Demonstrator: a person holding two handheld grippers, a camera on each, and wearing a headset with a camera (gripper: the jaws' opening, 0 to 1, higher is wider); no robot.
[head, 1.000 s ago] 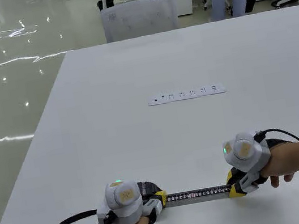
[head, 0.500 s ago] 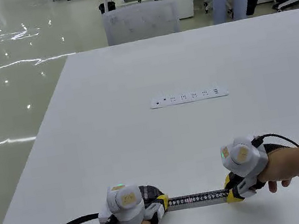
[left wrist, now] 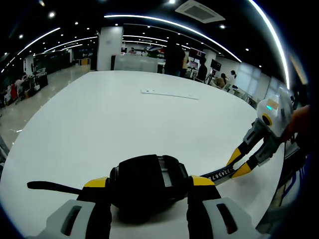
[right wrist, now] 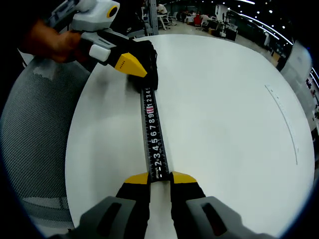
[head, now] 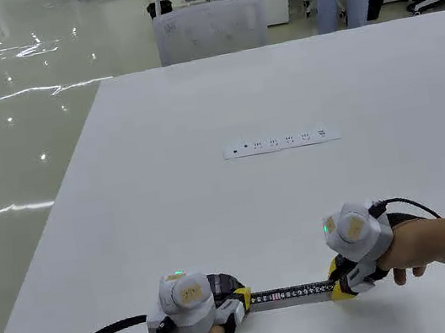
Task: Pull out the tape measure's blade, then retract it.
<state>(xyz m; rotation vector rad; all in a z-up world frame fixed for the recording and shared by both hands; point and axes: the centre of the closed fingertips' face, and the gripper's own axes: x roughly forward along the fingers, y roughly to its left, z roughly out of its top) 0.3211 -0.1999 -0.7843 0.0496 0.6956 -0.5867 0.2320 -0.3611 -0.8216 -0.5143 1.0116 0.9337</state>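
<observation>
Two grippers share the tape measure near the front edge of the white table (head: 213, 211); the left gripper (head: 231, 302) is clamped around the black case (left wrist: 148, 180), one yellow-tipped jaw pressed to each side; the right gripper (right wrist: 160, 178) is pinched on the tip of the blade (right wrist: 151, 129), jaws closed over the first marks. A short run of blade spans the gap between them, straight and low; whether it touches the table I cannot tell. The case's strap (head: 113, 327) trails off to the left; a power strip (head: 281, 141) lies well apart, further up the table.

From a single moment the direction of travel cannot be read, but the same care probably serves either way: the right gripper should travel along the line of the blade, level with the case's mouth, so the strip neither twists nor kinks. The left should hold the case flat and steady. For retracting, walking the tip in under a firm pinch looks safer than letting go; a freed blade would likely snap back.
</observation>
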